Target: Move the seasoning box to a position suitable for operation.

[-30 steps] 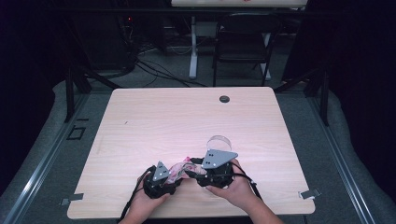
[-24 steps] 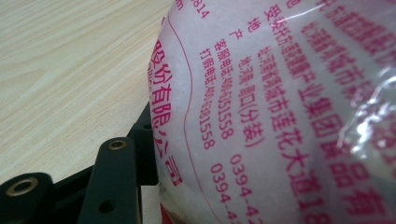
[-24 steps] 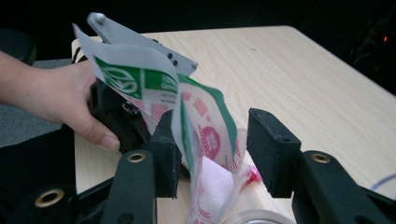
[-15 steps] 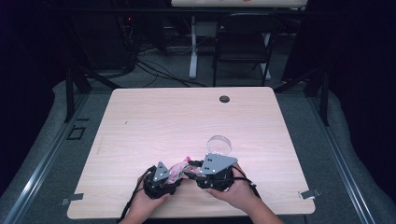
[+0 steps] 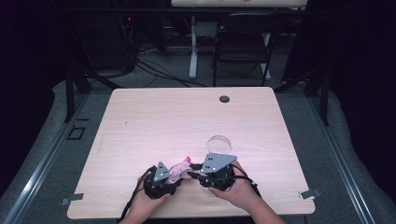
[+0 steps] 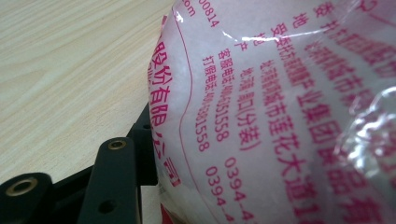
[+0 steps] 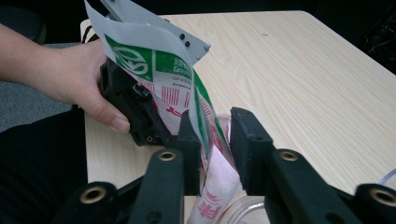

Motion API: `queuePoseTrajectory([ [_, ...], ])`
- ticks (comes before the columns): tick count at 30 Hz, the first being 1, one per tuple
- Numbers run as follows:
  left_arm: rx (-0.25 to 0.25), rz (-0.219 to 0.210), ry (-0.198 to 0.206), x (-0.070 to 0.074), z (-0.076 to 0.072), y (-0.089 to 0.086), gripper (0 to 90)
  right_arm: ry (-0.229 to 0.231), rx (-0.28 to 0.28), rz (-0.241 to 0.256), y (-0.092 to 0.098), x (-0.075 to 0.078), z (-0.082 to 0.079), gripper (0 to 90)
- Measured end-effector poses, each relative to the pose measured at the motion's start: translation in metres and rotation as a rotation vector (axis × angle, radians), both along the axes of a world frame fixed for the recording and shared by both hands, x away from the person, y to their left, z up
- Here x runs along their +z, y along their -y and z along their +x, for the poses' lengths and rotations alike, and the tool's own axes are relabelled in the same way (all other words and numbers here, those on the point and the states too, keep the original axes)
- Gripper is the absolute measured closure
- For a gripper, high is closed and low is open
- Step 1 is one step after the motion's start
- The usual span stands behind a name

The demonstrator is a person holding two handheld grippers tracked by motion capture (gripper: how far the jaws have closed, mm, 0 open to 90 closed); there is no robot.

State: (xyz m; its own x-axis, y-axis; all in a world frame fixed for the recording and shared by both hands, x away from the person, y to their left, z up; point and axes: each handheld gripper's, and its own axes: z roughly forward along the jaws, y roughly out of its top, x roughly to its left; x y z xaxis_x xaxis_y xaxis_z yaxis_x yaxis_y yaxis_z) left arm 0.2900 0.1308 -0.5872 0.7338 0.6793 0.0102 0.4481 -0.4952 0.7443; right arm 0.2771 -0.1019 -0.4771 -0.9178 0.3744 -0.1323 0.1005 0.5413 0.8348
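Plastic bag | right hand-held gripper half open around it; left hand-held gripper grips it

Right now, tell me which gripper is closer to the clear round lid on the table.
Right. The right gripper sits just on the near side of the clear lid; the left gripper is farther off to its left, with the printed bag between the grippers.

The surface is a pale wood-grain top with rounded corners, standing on grey carpeted floor. A dark round cable port is set into it near the far edge, at about 12 o'clock from the centre. A clear round container rests directly on the wood at about 5 o'clock from the centre, toward the near edge. The left half at 9 o'clock shows bare wood.
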Motion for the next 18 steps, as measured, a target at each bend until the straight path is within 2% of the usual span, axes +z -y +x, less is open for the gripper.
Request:
queuePoseTrajectory([
  [7,0.004,0.015,0.014,-0.0002,-0.0012,0.0016,49.2,0.004,-0.005,-0.022,0.0004,-0.0007,-0.0016,89.8],
  [13,0.001,0.021,0.017,0.0000,-0.0017,0.0018,49.4,0.009,-0.025,-0.026,0.0001,-0.0005,-0.0037,90.0],
  [18,0.001,0.033,0.041,0.0003,-0.0041,0.0033,50.9,0.004,-0.032,-0.021,0.0004,-0.0003,-0.0039,90.0],
])
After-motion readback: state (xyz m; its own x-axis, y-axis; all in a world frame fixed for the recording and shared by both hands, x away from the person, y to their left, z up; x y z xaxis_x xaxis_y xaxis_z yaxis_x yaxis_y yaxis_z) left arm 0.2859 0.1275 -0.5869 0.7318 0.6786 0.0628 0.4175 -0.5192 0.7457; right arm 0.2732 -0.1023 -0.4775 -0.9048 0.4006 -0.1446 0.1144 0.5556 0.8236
